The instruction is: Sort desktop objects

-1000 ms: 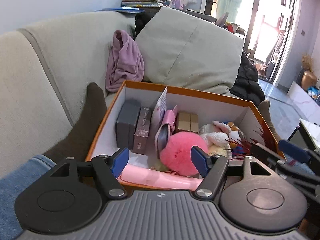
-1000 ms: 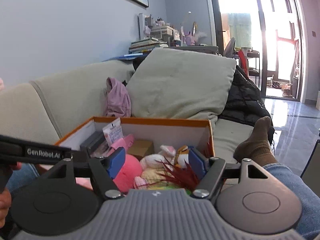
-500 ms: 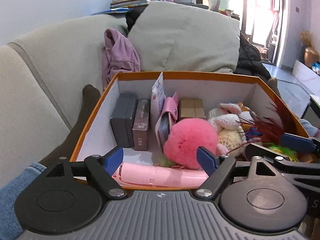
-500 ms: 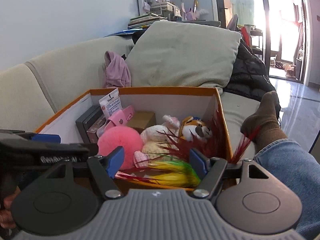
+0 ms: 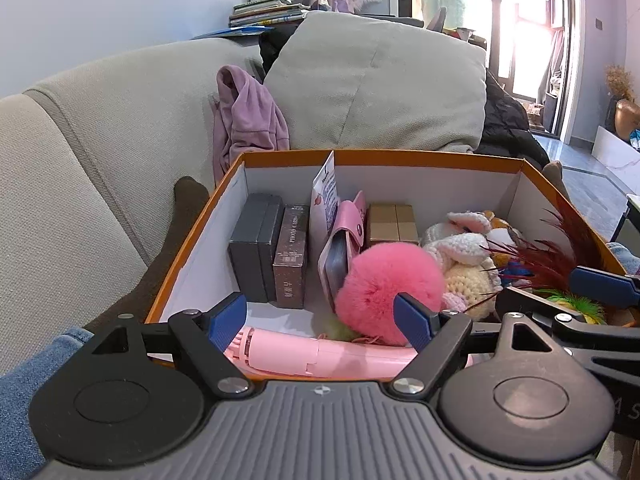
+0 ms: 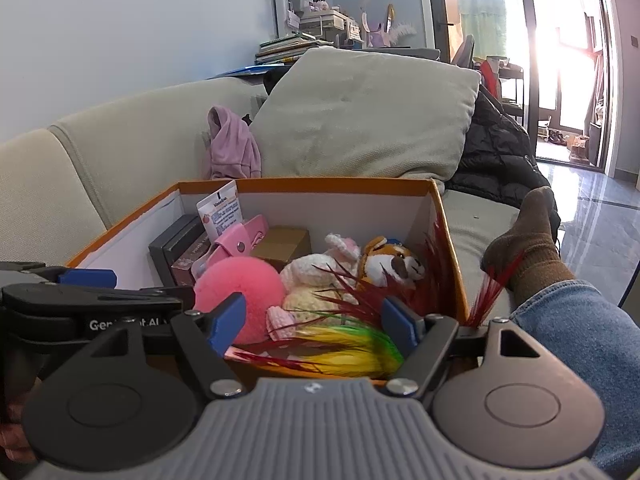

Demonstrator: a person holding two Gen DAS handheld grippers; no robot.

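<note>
**Pink tube lies crosswise under the left fingers**

The left gripper (image 5: 320, 318) hangs over the near edge of the orange box (image 5: 380, 156), its fingers spread wide and empty. The pink tube (image 5: 320, 356) lies left to right just below them. The right gripper (image 6: 310, 326), also open, hovers over the feather toy (image 6: 348, 348).

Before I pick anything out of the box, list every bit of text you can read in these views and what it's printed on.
"PHOTO CARD": on the brown box, running up its face; the smaller print below is too blurred to read.
"Gen...ot.AI": partly blurred, on the side of the left claw in the right wrist view.
White packet: printed lines too small to read.
Book spines: unreadable.
</note>
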